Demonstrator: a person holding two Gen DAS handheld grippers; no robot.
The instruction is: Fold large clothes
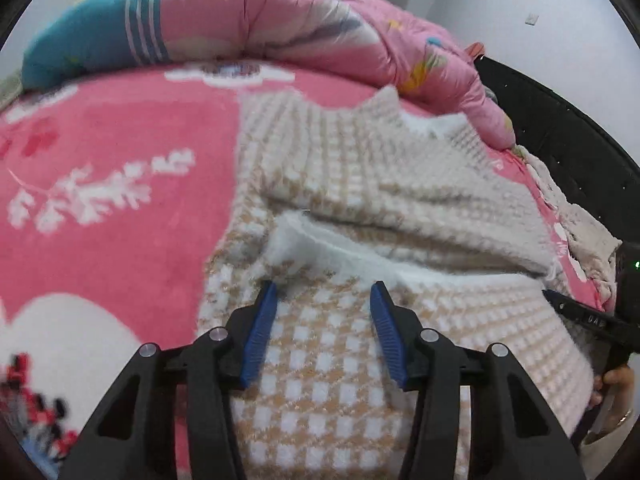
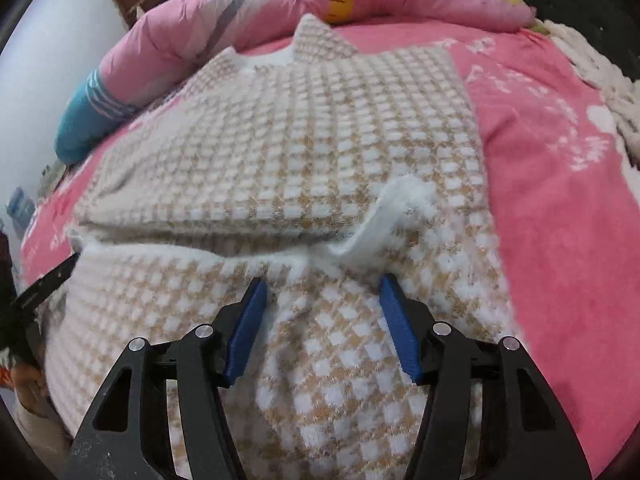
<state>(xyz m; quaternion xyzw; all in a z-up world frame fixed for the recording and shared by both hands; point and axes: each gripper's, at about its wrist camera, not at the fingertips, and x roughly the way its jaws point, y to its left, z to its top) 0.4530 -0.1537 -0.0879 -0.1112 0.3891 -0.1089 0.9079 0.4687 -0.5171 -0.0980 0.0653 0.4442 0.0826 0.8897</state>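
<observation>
Blue-padded jaws of the left hand-held gripper [image 1: 323, 294] stand partly apart over a fluffy tan-and-white checked garment [image 1: 340, 208], gripping nothing; the right hand-held gripper [image 2: 323, 290] hovers likewise, jaws parted and empty, tips just above the knit. Both point down at the near portion of the garment, which lies folded back on itself, its white fleecy lining [image 2: 384, 216] turned up along the fold line. The garment lies on the bed, over a pink flowered blanket [image 1: 120, 140], nearer the left gripper's right-hand edge of the bed than the left one. Beyond it, along the bed's far edge, a pink quilt [image 1: 280, 12] with a teal end is bunched up, touching the garment's far corner. A cream crocheted cloth [image 2: 600, 80] trails off the bed's side. With both grippers empty, the fold appears just laid. The risk from here: thick pile may spring back and open the fold, or a shallow pinch on the next pass may catch only the top layer and drag the fold askew.
</observation>
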